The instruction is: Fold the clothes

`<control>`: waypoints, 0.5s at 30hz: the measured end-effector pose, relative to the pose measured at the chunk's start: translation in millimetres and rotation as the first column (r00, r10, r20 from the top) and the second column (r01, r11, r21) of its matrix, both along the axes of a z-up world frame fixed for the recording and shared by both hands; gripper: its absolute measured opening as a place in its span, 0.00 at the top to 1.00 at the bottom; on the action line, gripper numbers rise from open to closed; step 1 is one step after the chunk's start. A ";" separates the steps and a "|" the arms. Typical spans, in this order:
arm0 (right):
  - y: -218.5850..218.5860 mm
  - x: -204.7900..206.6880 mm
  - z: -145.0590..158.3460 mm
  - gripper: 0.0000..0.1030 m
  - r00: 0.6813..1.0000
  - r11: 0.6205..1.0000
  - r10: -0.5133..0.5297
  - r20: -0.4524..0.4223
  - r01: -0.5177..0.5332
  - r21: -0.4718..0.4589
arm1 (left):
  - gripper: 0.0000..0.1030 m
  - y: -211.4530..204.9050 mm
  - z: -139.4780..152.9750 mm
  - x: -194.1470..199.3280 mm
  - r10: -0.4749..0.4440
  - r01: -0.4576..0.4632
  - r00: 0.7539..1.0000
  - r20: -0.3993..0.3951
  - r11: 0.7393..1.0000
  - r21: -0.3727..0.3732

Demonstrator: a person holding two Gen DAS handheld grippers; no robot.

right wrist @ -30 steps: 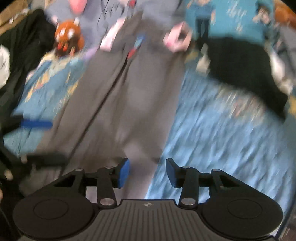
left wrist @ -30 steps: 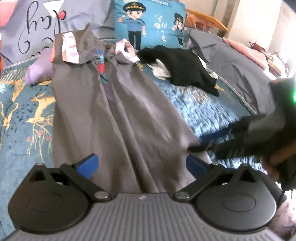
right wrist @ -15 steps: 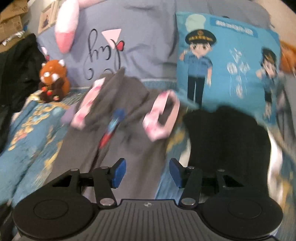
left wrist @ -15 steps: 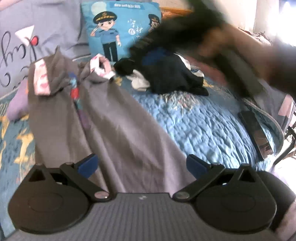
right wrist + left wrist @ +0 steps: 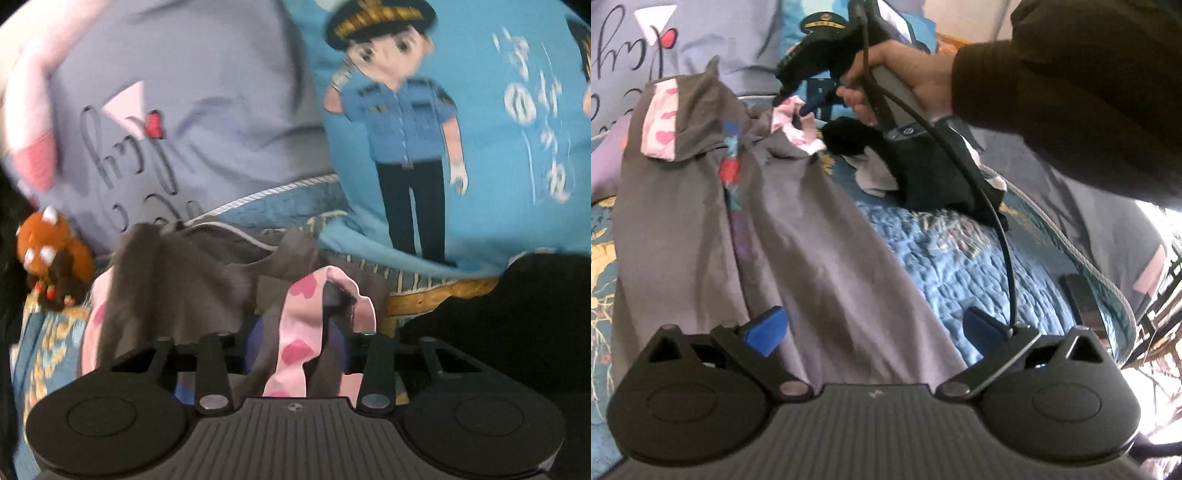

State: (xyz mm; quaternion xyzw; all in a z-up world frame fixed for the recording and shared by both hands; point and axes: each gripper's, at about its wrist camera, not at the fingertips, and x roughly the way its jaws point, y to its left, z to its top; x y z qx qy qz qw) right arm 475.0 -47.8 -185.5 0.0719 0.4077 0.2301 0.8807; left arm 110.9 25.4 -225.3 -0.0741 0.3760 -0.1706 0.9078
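A grey garment (image 5: 798, 240) with pink heart-print cuffs lies lengthwise on the bed. My left gripper (image 5: 873, 326) hovers open over its near end, with cloth under its left finger and quilt under its right. At the far end a hand holds my right gripper (image 5: 798, 107) at the right-hand cuff (image 5: 798, 129). In the right wrist view that cuff (image 5: 295, 332) and a fold of the garment (image 5: 177, 288) stand bunched between the closing jaws of the right gripper (image 5: 297, 332). The left-hand cuff (image 5: 661, 122) lies flat and free.
A black garment (image 5: 934, 173) lies crumpled just right of the cuff. A blue cartoon-officer pillow (image 5: 443, 129) and a lilac pillow (image 5: 184, 110) stand behind, with a red plush toy (image 5: 51, 266) to the left. A dark sleeve (image 5: 1071, 92) and a cable (image 5: 993, 221) cross the quilt (image 5: 960, 266).
My right gripper travelled from the garment's near end up to the right-hand cuff, and its jaws narrowed around the cuff. The left gripper shifted slightly and stayed open.
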 end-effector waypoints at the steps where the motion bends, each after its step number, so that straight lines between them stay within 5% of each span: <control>1: 2.2 4.7 -4.9 0.66 1.000 1.000 -0.018 -0.016 0.018 0.003 | 0.01 2.3 -0.7 1.1 0.004 -0.004 1.000 -0.003 1.000 -0.007; 3: 4.7 10.2 -8.4 0.71 0.999 0.999 -0.035 -0.024 0.035 0.002 | 0.01 4.0 -1.3 2.0 0.005 -0.005 1.000 -0.006 1.000 -0.013; 6: 7.5 15.3 -7.9 0.96 0.999 0.999 -0.048 -0.019 0.048 0.002 | 0.01 4.4 -0.3 1.2 0.000 0.000 1.000 0.004 1.000 -0.012; 15: 30.2 4.1 54.5 0.97 0.996 0.997 0.057 0.075 -0.060 0.037 | 0.01 10.5 4.4 -1.7 0.029 -0.028 0.999 0.023 0.998 -0.048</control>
